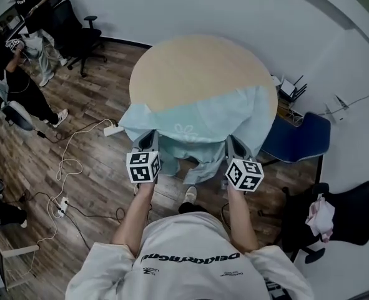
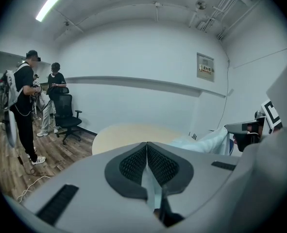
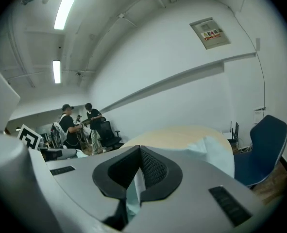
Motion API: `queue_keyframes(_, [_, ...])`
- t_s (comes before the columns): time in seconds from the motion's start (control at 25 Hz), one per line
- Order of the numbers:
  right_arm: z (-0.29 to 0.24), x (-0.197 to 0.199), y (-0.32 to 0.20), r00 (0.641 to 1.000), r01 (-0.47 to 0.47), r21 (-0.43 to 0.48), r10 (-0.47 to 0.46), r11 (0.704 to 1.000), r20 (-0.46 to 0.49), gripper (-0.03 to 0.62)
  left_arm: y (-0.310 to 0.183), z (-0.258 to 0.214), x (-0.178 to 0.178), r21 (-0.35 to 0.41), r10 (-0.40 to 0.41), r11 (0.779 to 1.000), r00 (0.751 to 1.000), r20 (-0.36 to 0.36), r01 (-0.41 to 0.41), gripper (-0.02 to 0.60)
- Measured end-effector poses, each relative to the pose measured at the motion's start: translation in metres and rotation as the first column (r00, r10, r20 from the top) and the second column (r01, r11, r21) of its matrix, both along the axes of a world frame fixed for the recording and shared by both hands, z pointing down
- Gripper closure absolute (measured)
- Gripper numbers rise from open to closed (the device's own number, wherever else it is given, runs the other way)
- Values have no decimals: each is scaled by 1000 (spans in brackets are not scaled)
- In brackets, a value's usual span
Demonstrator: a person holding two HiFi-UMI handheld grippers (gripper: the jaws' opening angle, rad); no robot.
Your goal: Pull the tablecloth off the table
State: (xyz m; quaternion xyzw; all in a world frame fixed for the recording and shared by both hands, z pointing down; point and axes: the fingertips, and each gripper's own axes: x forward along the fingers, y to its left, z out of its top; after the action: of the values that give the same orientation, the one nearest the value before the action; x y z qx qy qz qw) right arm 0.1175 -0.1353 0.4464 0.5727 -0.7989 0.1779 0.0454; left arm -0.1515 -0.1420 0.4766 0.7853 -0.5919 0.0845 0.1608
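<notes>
Cloth (image 1: 200, 119) covers the tabletop's (image 1: 196, 67) near half.
Left gripper (image 1: 149, 140) and right gripper (image 1: 234, 145): jaws clamped on its edge.

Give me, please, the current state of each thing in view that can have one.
tablecloth: pulled partway off, covering only the table's near part, near edge hanging off.
table: upright, far half bare.
left gripper: shut on the tablecloth's edge.
right gripper: shut on the tablecloth's edge.
blue chair: upright beside the table, unoccupied.
black office chair: upright by the far wall, unoccupied.
</notes>
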Motion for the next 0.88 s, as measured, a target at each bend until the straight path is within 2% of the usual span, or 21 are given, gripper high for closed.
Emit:
queue_keyframes(0.08, [-8,-5,14,1000,-3,19,3,1000,21,562,14,-7,-1,17,3,1000,1000,-4,-3,565])
queue_keyframes(0.32, [-22,-24,60,1000,19,68,-19,998,-6,562,57,-24,-12,66,-13,998,1000,-7,14,565])
queue_keyframes(0.56, [-35,-28,106,1000,5,110,-5,994,-2,562,99,-43,-20,111,-2,994,1000,4,2,565])
queue_keyframes(0.88, [-41,-27,153,1000,-13,131,13,991,5,562,140,-53,-21,134,-1,991,1000,-14,3,565])
